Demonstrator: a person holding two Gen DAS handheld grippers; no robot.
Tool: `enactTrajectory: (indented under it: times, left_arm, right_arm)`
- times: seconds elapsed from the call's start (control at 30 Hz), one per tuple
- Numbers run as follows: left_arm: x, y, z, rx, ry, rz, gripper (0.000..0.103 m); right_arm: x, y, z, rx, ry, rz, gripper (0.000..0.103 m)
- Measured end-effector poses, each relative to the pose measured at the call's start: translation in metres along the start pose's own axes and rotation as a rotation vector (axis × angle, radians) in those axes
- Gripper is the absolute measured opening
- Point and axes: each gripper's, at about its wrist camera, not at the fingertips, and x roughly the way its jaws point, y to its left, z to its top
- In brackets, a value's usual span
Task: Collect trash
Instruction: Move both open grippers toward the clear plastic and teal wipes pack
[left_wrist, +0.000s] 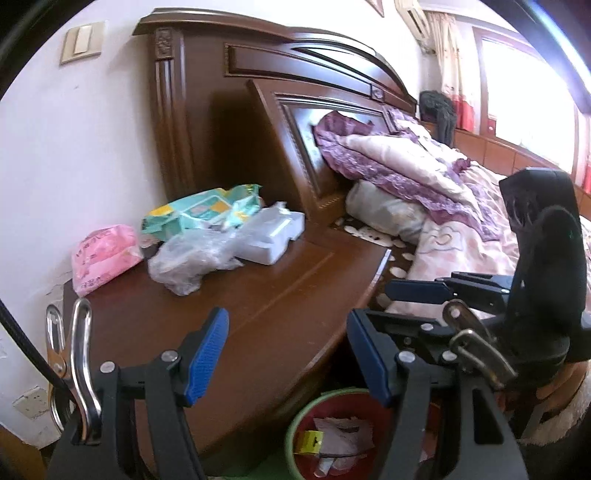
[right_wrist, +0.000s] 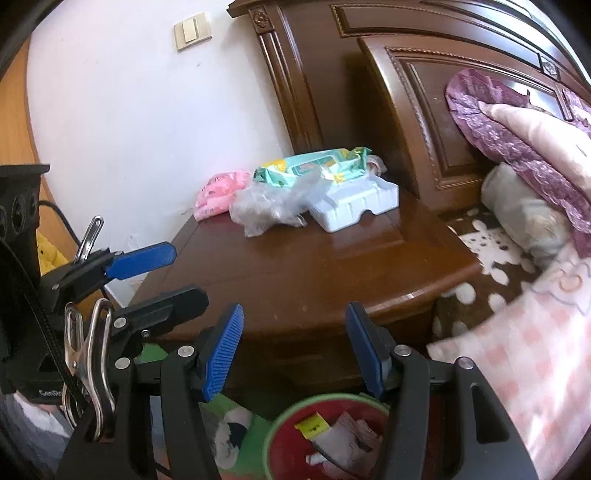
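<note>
On the brown nightstand (left_wrist: 258, 314) (right_wrist: 295, 277) lie a crumpled clear plastic bag (left_wrist: 188, 258) (right_wrist: 269, 210) and a white foam tray (left_wrist: 273, 236) (right_wrist: 354, 203). Below its front edge stands a red bin with a green rim (left_wrist: 295, 424) (right_wrist: 275, 428), which holds paper scraps and a yellow wrapper. My left gripper (left_wrist: 288, 362) hovers open over the nightstand's front edge and the bin, with nothing between its blue pads. My right gripper (right_wrist: 293, 354) is open too and empty, beside the left one and above the bin.
A pink tissue pack (left_wrist: 103, 258) (right_wrist: 218, 192) and a green wipes pack (left_wrist: 199, 210) (right_wrist: 314, 166) sit at the back by the white wall. A tall wooden headboard (left_wrist: 229, 110) rises behind. The bed with pink and purple bedding (left_wrist: 443, 192) (right_wrist: 535, 314) lies to the right.
</note>
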Motion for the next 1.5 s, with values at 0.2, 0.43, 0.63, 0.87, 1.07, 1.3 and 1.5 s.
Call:
enactTrajectory:
  times: [0.2,0.43,0.63,0.87,1.07,1.3,1.5]
  left_arm:
    - [0.006,0.03,0.005,-0.062,-0.007,0.028,0.07]
    - [0.009,0.058,0.009,-0.128,-0.017,0.047,0.07]
    - [0.013,0.082,0.016,-0.17,-0.039,0.048,0.07]
    - [0.029,0.104,0.017,-0.217,-0.024,0.041,0.07]
    - [0.039,0.119,0.017,-0.254,-0.005,0.045,0.07]
    - [0.051,0.137,0.023,-0.301,0.007,0.051,0.07]
    - [0.068,0.155,0.022,-0.388,0.029,0.052,0.07]
  right_arm:
    - [0.019,0.01,0.012,0.006,0.005,0.011,0.059]
    - [0.041,0.02,0.03,0.025,0.003,0.002,0.059]
    - [0.059,0.027,0.047,0.051,-0.004,0.022,0.059]
    - [0.084,0.023,0.054,0.135,0.015,0.048,0.059]
    - [0.1,0.025,0.059,0.14,0.031,0.04,0.059]
    - [0.118,0.023,0.068,0.171,0.02,0.039,0.059]
    - [0.14,0.019,0.071,0.241,0.031,0.044,0.059]
